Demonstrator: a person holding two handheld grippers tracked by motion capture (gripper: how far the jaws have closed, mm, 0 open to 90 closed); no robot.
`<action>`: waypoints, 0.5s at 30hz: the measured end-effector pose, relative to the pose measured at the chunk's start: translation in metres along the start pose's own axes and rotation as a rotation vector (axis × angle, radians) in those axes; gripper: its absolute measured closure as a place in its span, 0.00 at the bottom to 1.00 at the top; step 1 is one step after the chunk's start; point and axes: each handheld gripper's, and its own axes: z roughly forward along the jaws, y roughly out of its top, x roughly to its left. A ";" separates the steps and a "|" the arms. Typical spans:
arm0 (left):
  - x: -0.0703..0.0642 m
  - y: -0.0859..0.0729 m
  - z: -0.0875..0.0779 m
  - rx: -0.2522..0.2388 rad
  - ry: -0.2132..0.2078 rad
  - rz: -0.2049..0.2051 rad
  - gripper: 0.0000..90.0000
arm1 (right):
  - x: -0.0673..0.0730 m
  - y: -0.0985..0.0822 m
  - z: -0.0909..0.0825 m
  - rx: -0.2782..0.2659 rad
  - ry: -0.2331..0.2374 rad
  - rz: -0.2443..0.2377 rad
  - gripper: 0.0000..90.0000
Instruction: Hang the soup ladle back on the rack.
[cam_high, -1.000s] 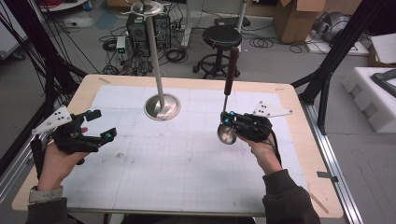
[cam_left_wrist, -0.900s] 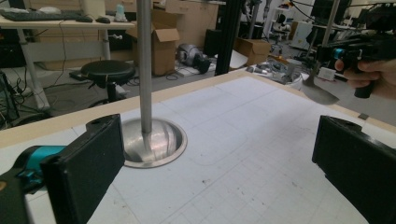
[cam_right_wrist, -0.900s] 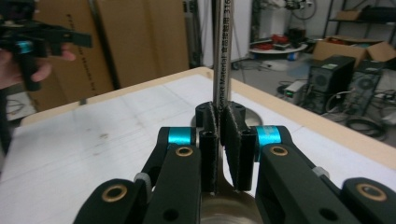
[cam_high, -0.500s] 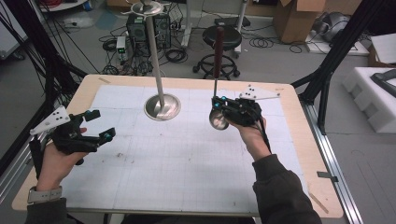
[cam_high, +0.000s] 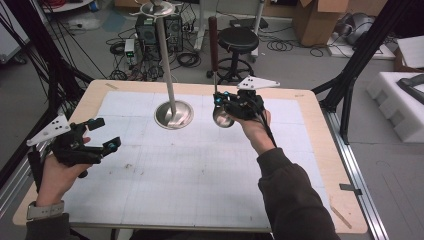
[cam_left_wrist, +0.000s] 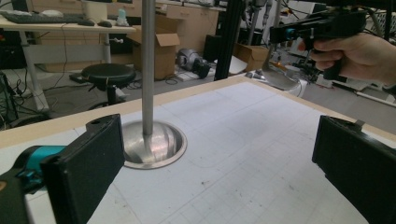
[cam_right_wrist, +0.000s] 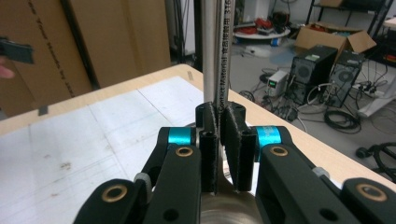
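- The left claw (cam_high: 100, 134), black with teal accents and a grey three-cornered plate on top, sits in the person's left hand (cam_high: 57, 172) over the left edge of the desk (cam_high: 200, 200), a pale wooden top covered with white gridded paper. Its jaws stand wide apart with nothing between them, as the left gripper view also shows.
- Right of it, toward the far middle of the desk, stands a polished steel stand with a round dished base and a tall thin upright pole (cam_high: 173, 114); the base rests flat on the paper.
- Just right of that base, the long-handled steel ladle with a dark wooden grip (cam_high: 222, 117) is held above the desk, handle pointing up and round shiny bowl at the bottom, close to the stand's base but apart from it.
- The right claw (cam_high: 223, 100), held in the person's right hand (cam_high: 252, 127), is clamped on the ladle's metal shaft (cam_right_wrist: 218, 60) just above the bowl; in the right gripper view the two black pads press against the shaft from both sides.
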 end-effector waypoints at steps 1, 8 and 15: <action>0.000 0.000 0.000 -0.001 0.000 0.000 0.03 | -0.001 0.001 0.003 0.005 0.002 0.002 0.94; -0.002 0.001 -0.002 -0.006 -0.007 -0.005 0.03 | -0.006 0.008 0.020 0.048 0.000 0.005 0.94; -0.002 0.001 -0.006 -0.012 -0.004 -0.007 0.03 | -0.004 0.019 0.037 0.075 0.000 -0.021 0.94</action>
